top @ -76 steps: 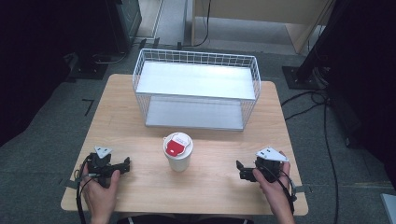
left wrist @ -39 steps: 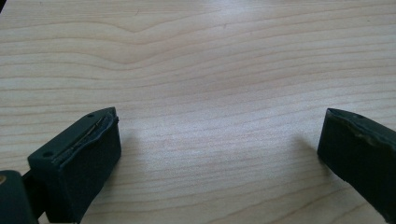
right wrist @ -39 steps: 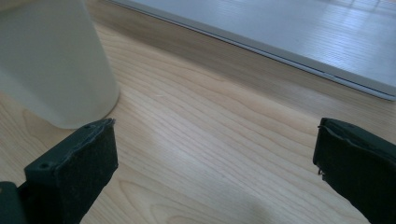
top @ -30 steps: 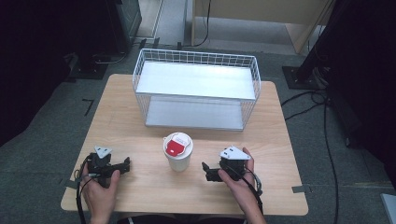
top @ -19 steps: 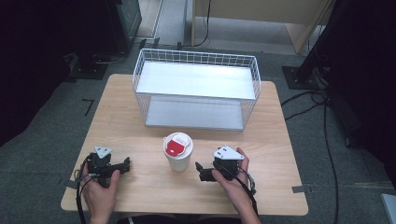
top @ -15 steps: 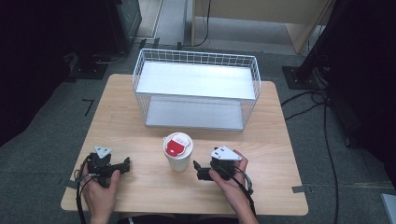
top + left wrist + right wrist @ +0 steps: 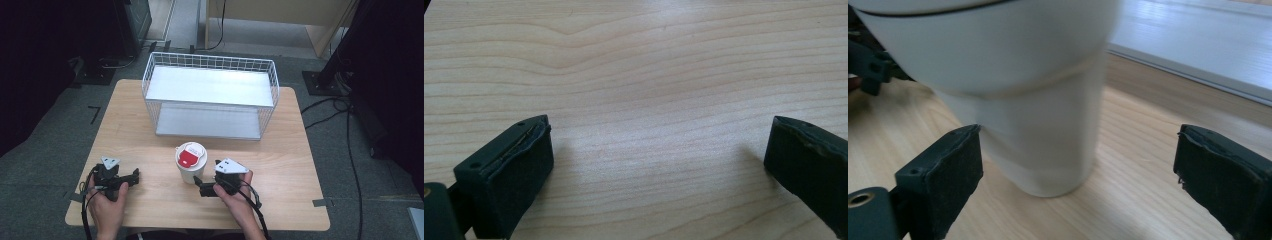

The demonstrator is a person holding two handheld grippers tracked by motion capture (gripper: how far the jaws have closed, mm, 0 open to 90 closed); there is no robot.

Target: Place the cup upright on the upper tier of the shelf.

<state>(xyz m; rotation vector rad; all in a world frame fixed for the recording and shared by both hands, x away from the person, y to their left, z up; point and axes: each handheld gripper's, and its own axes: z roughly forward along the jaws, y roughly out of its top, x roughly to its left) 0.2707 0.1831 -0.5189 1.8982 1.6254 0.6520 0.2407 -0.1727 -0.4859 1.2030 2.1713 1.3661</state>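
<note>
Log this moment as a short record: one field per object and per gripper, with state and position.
surface: light wooden table
cup: white paper cup with a red-labelled white lid, upright, near the table's front middle
basket: white wire basket, behind the cup, nothing in it
right gripper: open, jaws on either side of the cup's base, not closed on it
left gripper: open, over bare wood at the front left, holding nothing
</note>
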